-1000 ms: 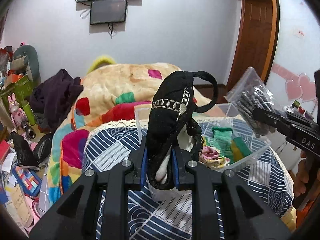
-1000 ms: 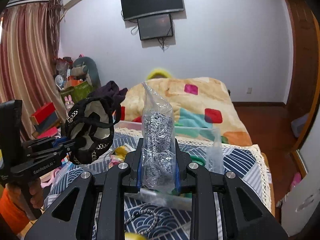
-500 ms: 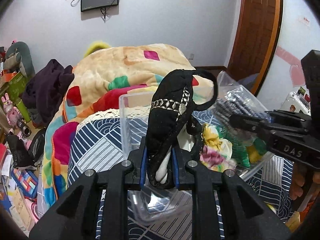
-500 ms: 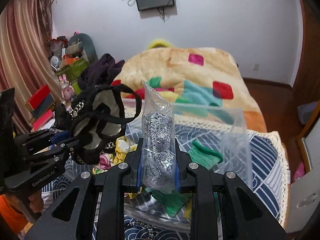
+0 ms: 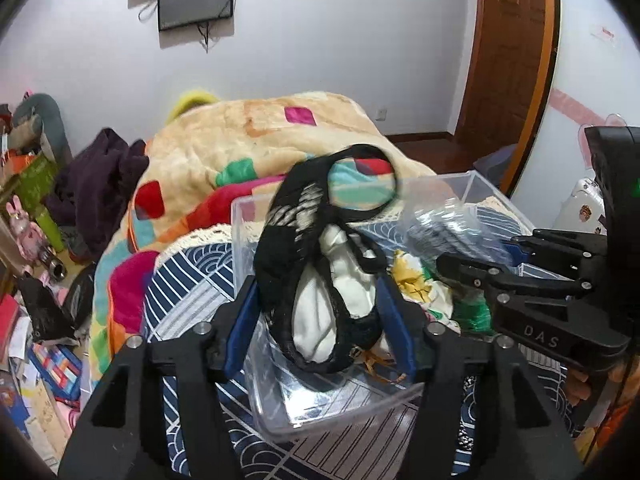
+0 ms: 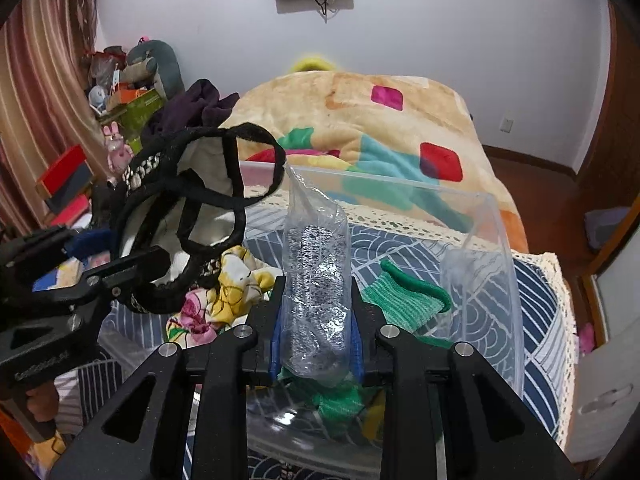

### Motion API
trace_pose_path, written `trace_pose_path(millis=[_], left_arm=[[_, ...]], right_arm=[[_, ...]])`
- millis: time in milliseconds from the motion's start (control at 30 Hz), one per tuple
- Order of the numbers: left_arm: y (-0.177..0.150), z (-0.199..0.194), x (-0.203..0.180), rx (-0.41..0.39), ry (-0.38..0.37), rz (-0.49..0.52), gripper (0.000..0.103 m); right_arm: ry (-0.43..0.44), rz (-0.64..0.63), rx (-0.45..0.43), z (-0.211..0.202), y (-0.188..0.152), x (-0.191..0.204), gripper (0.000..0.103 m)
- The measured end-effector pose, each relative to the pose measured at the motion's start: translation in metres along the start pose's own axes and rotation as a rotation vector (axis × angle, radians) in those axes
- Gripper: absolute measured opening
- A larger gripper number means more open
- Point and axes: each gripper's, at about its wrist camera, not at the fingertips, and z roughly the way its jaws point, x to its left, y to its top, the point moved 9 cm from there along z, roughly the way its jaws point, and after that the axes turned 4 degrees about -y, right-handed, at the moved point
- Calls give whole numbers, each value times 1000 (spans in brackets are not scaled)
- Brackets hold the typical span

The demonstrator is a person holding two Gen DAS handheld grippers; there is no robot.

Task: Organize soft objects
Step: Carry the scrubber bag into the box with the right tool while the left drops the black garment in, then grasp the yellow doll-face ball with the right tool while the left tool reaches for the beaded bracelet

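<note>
One bin [image 6: 508,264], one bagged item [image 6: 316,280], one black garment [image 5: 316,280], two tongs [image 5: 316,320] [image 6: 316,344].

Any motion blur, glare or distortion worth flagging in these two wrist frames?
Left wrist view: the black lace garment is smeared at its top and the bagged item beside it is blurred; background stays sharp. Right wrist view: crisp, with light glare on the clear plastic bag and clear storage bin. Both views show fisheye bending and dark corner vignetting.

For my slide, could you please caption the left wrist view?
Left gripper, jaws spread, releasing a black garment over the clear bin; right gripper brings a bagged item alongside.
</note>
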Motion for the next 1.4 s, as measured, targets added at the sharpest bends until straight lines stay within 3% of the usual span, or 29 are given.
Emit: trace_pose_path(millis=[167, 367, 567, 733, 833, 1267, 1400], left_arm=[[-1, -10, -1, -1, -32, -9, 61], [-2, -31, -2, -28, -62, -25, 70], [-10, -57, -9, -61, -76, -23, 82], [-23, -72, -15, -80, -54, -4, 92], [-37, -76, -20, -64, -64, -2, 92], [-108, -66, -28, 61, -84, -34, 93], [-117, -64, -33, 69, -114, -60, 90]], right_arm=[[-17, 1, -49, -18, 0, -3, 51], [-34, 13, -124, -46, 6, -8, 69], [-48, 11, -222, -78, 11, -8, 79], [-44, 25, -264, -97, 1, -6, 80], [-31, 29, -256, -101, -12, -1, 80], [-13, 34, -128, -80, -86, 21, 80], [19, 36, -78, -68, -103, 25, 72]])
